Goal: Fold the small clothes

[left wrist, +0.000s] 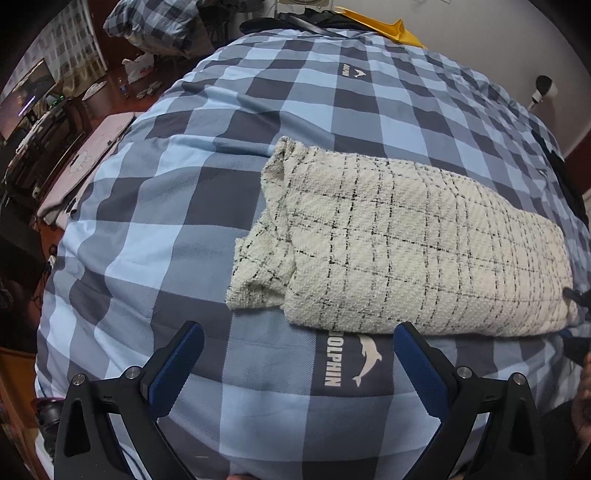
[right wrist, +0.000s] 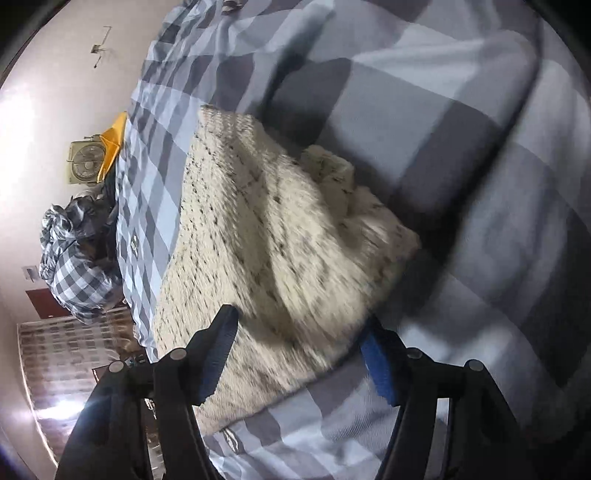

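Observation:
A cream knit garment with thin black checks (left wrist: 399, 243) lies folded on the blue checked bedspread (left wrist: 221, 173). One narrower flap sticks out at its left end. My left gripper (left wrist: 297, 341) is open and empty, hovering just in front of the garment's near edge. In the right wrist view the same garment (right wrist: 266, 236) fills the middle, blurred by motion. My right gripper (right wrist: 301, 332) is open, its jaws spread on either side of the garment's near end, with nothing held.
The bedspread (right wrist: 461, 155) covers the whole bed. A yellow cloth (left wrist: 384, 26) lies at the far end. A checked pillow or bundle (left wrist: 159, 22) sits far left. A desk with a monitor (left wrist: 26, 96) stands left of the bed. A fan (right wrist: 86, 162) stands by the wall.

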A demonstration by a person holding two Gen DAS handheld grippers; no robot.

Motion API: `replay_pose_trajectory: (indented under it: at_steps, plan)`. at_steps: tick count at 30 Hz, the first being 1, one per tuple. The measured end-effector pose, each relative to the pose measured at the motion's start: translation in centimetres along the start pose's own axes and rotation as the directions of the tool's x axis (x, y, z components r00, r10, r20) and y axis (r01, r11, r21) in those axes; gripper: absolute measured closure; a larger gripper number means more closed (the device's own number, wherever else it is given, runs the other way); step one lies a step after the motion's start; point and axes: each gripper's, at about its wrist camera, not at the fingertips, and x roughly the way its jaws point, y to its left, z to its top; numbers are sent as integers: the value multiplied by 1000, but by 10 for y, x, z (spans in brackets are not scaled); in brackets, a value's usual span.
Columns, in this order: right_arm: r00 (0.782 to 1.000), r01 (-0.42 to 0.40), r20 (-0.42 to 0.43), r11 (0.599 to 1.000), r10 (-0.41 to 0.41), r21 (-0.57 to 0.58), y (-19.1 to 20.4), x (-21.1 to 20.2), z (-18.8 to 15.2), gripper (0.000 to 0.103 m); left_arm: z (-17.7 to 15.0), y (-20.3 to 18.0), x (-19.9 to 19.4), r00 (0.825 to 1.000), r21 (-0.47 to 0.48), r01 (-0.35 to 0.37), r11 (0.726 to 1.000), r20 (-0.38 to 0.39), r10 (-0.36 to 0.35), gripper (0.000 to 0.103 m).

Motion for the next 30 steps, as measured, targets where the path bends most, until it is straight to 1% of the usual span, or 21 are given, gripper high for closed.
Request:
replay_pose_trajectory:
  at_steps: [2, 4, 5, 6, 8, 11, 13, 16, 20, 23, 24, 27, 30]
  plan:
    - [1000, -5, 3, 1000, 6, -18, 1, 1, 1, 41, 0, -1, 1, 1000, 5, -5, 1000, -4, 5, 0]
    - [1000, -16, 21, 997, 18, -76, 10, -3, -1, 66, -1, -1, 1, 1000, 6, -8, 1000, -3, 8, 0]
    - [999, -24, 26, 995, 26, -97, 12, -7, -2, 75, 0, -1, 1, 1000, 4, -9, 1000, 0, 9, 0]
    - [998, -40, 42, 993, 45, -114, 15, -14, -5, 79, 0, -1, 0, 1000, -1, -9, 1000, 4, 9, 0]
    - [995, -74, 62, 990, 82, -119, 15, -22, -9, 82, 1, 3, -4, 1000, -22, -9, 1000, 25, 10, 0]
    - [983, -134, 103, 982, 149, -135, 18, -39, -11, 85, 3, 14, -10, 998, -70, -5, 998, 55, 9, 0]
    - [974, -152, 142, 974, 177, -168, 25, -55, -12, 86, 5, 21, -14, 997, -96, -6, 995, 70, 13, 0]
    - [967, -157, 170, 968, 192, -198, 28, -75, -9, 86, 4, 30, -18, 997, -131, 2, 991, 79, 9, 0]
    - [967, -105, 205, 972, 149, -212, 26, -100, 3, 87, 5, 30, -24, 995, -136, 32, 990, 93, -19, 0]
    - [963, -36, 251, 967, 102, -253, 31, -124, 9, 87, 7, 21, -32, 992, -106, 65, 992, 116, -52, 0]
    - [961, 4, 267, 961, 74, -278, 33, -129, 9, 87, 8, 17, -34, 991, -93, 73, 993, 122, -61, 0]
    - [944, 138, 331, 923, -12, -358, 45, -136, 5, 87, 9, 3, -42, 985, -45, 100, 994, 143, -92, 0]
    - [933, 173, 361, 890, -10, -421, 68, -132, -11, 87, 10, -7, -46, 982, -15, 115, 993, 152, -111, 0]
